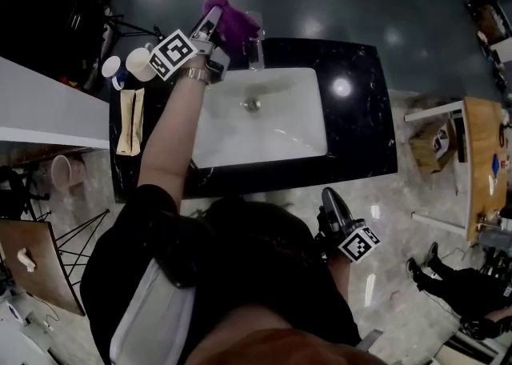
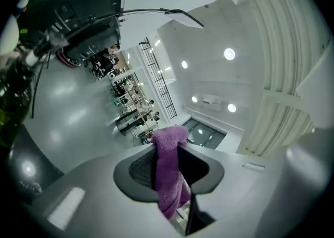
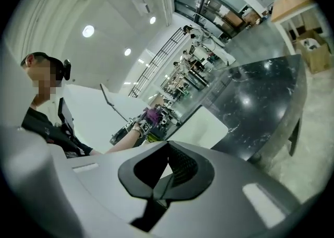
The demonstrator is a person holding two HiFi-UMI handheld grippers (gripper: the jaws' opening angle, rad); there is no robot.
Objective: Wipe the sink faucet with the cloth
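Note:
In the head view my left gripper (image 1: 218, 16) reaches over the far rim of the black counter, shut on a purple cloth (image 1: 233, 21). The cloth hangs just left of and behind the chrome faucet (image 1: 254, 47), which stands at the back of the white sink (image 1: 296, 127). The left gripper view shows the cloth (image 2: 169, 177) pinched between the jaws of the left gripper (image 2: 171, 153) and drooping down. My right gripper (image 1: 331, 198) is held back by the person's body, in front of the counter's near edge. In its own view the right gripper (image 3: 166, 145) is shut with nothing in it.
Two cups (image 1: 138, 63) and a tan packet (image 1: 130, 120) sit on the counter (image 1: 360, 115) left of the sink. A white ledge (image 1: 40, 107) lies at the left. A wooden table (image 1: 482, 165) and a cardboard box (image 1: 434, 144) stand to the right.

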